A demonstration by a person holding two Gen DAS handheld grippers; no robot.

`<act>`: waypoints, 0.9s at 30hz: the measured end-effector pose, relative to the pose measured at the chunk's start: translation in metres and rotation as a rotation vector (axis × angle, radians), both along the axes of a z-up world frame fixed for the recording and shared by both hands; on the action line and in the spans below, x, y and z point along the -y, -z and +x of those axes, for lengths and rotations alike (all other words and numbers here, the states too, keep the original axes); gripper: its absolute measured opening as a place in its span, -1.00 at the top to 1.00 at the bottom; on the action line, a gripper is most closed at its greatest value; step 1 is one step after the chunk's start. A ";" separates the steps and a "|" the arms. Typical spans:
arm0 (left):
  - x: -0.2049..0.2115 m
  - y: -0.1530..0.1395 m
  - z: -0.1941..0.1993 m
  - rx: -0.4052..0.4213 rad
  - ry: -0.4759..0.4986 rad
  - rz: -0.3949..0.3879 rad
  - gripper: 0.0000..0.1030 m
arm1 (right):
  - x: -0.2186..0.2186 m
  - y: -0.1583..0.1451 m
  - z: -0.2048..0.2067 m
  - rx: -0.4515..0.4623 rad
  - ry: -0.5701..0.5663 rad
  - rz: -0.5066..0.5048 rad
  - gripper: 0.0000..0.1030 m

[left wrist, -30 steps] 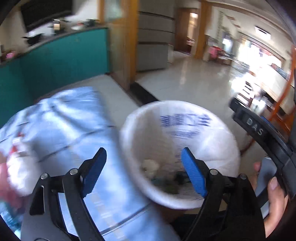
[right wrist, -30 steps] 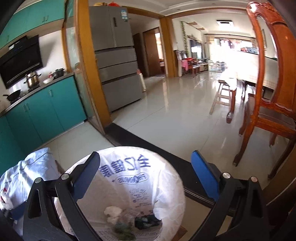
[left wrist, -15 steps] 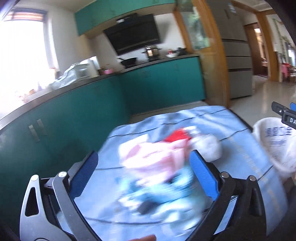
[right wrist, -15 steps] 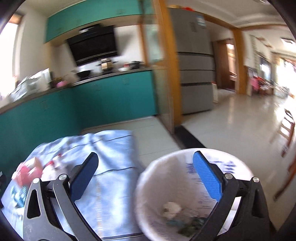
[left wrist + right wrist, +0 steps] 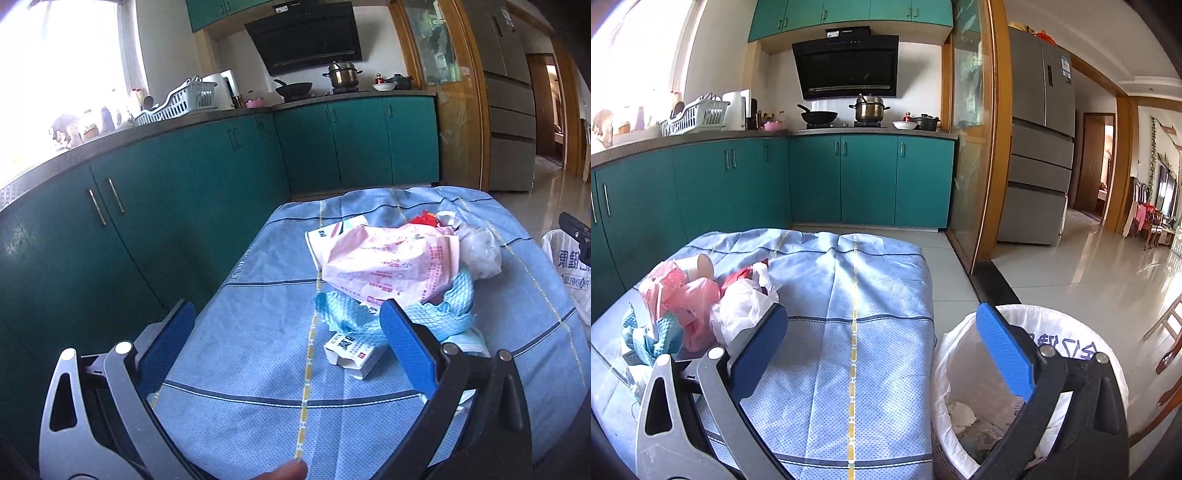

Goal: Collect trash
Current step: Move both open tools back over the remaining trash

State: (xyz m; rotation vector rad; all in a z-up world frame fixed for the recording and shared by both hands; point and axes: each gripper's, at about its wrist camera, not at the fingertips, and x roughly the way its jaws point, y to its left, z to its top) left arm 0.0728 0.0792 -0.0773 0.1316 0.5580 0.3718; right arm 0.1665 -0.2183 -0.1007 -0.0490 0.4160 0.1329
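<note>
Trash pile [image 5: 399,273] on blue cloth [image 5: 258,354], at 1 o'clock of left gripper [image 5: 288,341], jaws wide, empty. Right gripper [image 5: 882,343] wide, bin [image 5: 960,354] at 3 o'clock.

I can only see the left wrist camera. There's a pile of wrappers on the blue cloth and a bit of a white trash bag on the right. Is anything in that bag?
Observer: Yes. In the right wrist view, crumpled trash lies at the bottom of the bin.
Operator: Is something hiding behind the pink bag?
Observer: A paper cup lies on its side at the pile's far end.
Operator: What's the other gripper doing?
Observer: The right gripper is open and holds nothing.
</note>
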 end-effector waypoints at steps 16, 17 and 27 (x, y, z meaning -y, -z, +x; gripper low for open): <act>0.013 0.009 0.005 -0.026 0.039 -0.012 -0.94 | -0.007 0.003 -0.005 0.014 -0.009 -0.043 -0.93; 0.013 0.010 0.005 -0.025 0.039 -0.013 -0.94 | -0.007 0.003 -0.005 0.015 -0.009 -0.047 -0.93; 0.011 0.007 0.001 -0.001 0.048 -0.045 -0.94 | -0.013 0.004 -0.008 0.020 -0.034 -0.056 -0.93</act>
